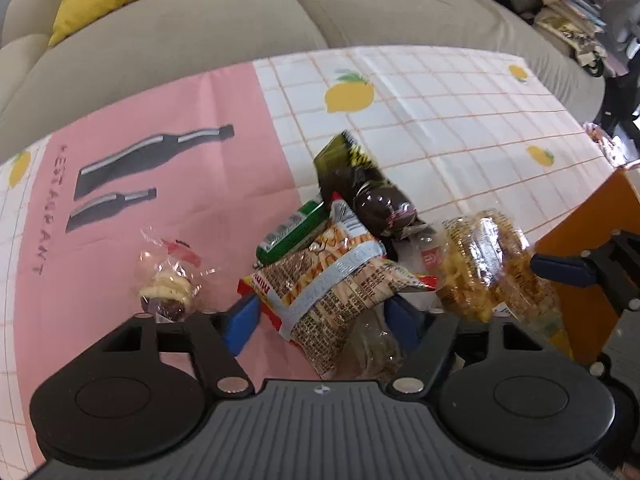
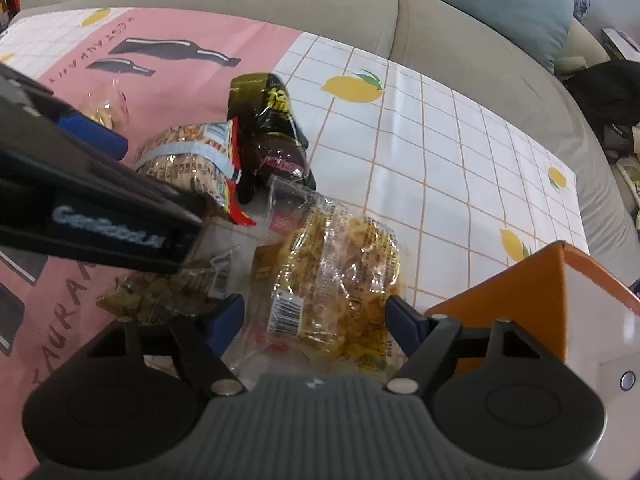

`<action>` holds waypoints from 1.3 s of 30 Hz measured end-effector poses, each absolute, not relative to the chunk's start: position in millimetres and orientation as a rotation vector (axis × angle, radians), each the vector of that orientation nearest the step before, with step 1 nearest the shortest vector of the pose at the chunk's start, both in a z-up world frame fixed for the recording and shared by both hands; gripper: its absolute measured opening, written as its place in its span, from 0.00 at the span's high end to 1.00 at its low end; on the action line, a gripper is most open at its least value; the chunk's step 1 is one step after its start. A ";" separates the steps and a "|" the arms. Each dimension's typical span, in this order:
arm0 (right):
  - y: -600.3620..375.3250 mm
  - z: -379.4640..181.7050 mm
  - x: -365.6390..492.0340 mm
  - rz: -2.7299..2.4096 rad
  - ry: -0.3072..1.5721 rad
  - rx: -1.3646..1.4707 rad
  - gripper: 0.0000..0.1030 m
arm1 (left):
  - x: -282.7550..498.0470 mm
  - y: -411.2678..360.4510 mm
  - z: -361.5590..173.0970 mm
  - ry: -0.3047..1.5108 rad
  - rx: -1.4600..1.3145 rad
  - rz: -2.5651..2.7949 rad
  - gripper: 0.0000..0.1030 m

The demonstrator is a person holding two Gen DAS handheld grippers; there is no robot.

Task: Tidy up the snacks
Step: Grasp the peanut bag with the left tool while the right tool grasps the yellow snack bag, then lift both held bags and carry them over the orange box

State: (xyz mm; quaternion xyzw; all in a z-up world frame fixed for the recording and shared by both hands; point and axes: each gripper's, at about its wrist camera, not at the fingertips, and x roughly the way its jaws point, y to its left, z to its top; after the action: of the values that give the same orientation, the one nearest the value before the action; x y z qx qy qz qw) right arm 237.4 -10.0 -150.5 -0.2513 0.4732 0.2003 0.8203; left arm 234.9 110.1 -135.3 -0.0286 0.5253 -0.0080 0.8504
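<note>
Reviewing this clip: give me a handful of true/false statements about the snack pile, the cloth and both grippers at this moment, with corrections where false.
1. The right gripper straddles the clear bag of yellow snacks, jaws open. True.
2. The snacks lie on a plain blue cloth. False: the tablecloth is pink and white-checked with lemons.
3. An orange box stands beside the pile, on the right. True.
4. The left gripper is shut with nothing between its fingers. False: it is open around the noodle packet.
5. A dark wrapped snack lies behind the noodle packet. True.
</note>
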 end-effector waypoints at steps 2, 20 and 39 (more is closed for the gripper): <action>-9.5 -150.1 235.8 0.427 0.999 -0.544 0.31 | 233.7 112.1 -137.8 1.120 -0.096 -0.012 0.47; -11.8 -124.4 197.5 0.477 0.960 -0.463 0.75 | 182.4 137.9 -112.8 1.124 -0.214 0.102 0.60; -61.0 -84.2 118.9 0.528 1.009 -0.217 0.81 | 93.7 113.8 -85.1 1.146 -0.293 0.087 0.62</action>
State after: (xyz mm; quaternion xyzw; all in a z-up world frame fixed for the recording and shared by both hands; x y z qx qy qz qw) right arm 118.9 -61.0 -84.2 -0.1025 0.4766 0.2493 0.8368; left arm 93.7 113.8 -85.1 -0.1381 0.5399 0.0411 0.8293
